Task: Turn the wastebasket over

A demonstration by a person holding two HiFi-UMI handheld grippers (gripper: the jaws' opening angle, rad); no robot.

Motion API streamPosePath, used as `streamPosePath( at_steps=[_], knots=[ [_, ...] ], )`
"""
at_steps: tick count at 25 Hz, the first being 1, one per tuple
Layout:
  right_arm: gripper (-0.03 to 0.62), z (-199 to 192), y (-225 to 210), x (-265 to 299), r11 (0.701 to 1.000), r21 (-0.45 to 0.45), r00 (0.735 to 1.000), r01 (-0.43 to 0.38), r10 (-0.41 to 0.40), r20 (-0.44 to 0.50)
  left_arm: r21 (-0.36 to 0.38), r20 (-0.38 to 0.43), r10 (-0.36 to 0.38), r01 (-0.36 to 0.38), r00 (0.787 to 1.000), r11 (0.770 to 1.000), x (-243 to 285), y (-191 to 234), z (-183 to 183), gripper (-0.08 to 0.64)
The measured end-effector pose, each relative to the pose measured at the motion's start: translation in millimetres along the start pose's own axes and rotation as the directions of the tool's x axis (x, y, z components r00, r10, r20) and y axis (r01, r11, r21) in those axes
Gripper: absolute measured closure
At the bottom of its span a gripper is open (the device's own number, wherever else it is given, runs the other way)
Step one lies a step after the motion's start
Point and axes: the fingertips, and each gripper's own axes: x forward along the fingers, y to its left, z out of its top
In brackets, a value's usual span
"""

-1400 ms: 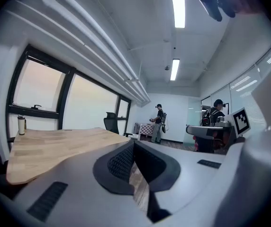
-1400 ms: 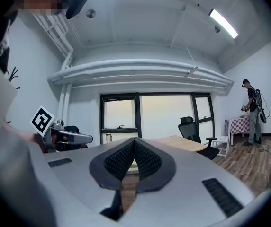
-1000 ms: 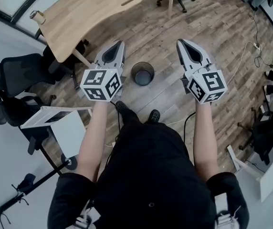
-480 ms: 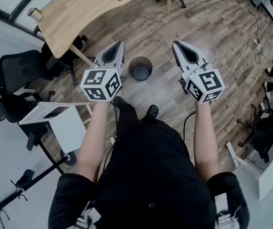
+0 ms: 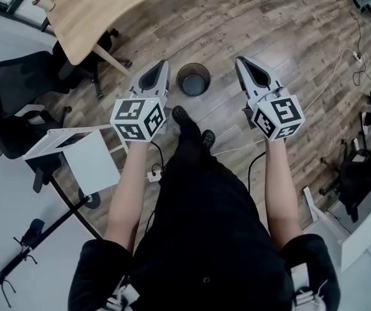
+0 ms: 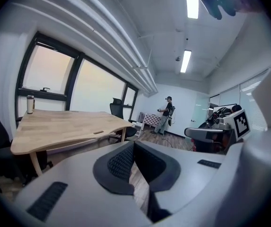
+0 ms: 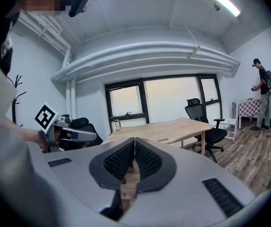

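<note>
A dark mesh wastebasket (image 5: 193, 79) stands upright on the wooden floor, its open mouth facing up, in the head view. My left gripper (image 5: 163, 64) hangs in the air to its left, shut and empty. On the other side, my right gripper (image 5: 240, 62) is also shut with nothing in it. Both are held out in front of me, above the floor, apart from the basket. The left gripper view shows its jaws (image 6: 133, 145) pressed together; the right gripper view shows the same for its jaws (image 7: 134, 143). Neither gripper view shows the basket.
A wooden desk (image 5: 107, 8) stands at the back left with black office chairs (image 5: 17, 92) beside it. A white side table (image 5: 75, 154) is at my left. Cables (image 5: 328, 76) run across the floor on the right. Another person (image 7: 263, 91) stands far off.
Both grippers have sunk a little and I have stepped forward, one foot now close to the basket. The basket has shifted up in the head view. Jaws stayed shut.
</note>
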Motion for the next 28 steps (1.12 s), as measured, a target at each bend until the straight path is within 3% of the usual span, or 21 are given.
streamPosePath(
  at_steps=[7, 14, 22, 28],
  knots=[
    [0.560, -46.3, -13.5, 44.3, 1.000, 0.010, 0.993, -0.007, 0.008, -0.122, -0.066, -0.050, 0.004, -0.007, 0.999, 0.998, 40.4, 32.4, -21.2, 0.543],
    [0.560, -50.3, -39.9, 104.5, 0.999, 0.018, 0.989, 0.026, -0.023, -0.149, -0.115, -0.079, 0.007, -0.016, 0.997, 0.993, 85.0, 79.7, -18.9, 0.543],
    [0.560, -71.6, -64.6, 141.1, 1.000, -0.003, 0.979, 0.031, -0.031, -0.200, -0.121, -0.151, -0.016, -0.002, 0.988, 0.993, 123.9, 95.3, -36.5, 0.543],
    [0.559, -109.5, -76.0, 156.1, 1.000, -0.004, 0.960, 0.005, -0.006, -0.280, -0.174, -0.197, 0.012, -0.046, 0.980, 0.984, 139.6, 107.6, -66.5, 0.543]
  ],
)
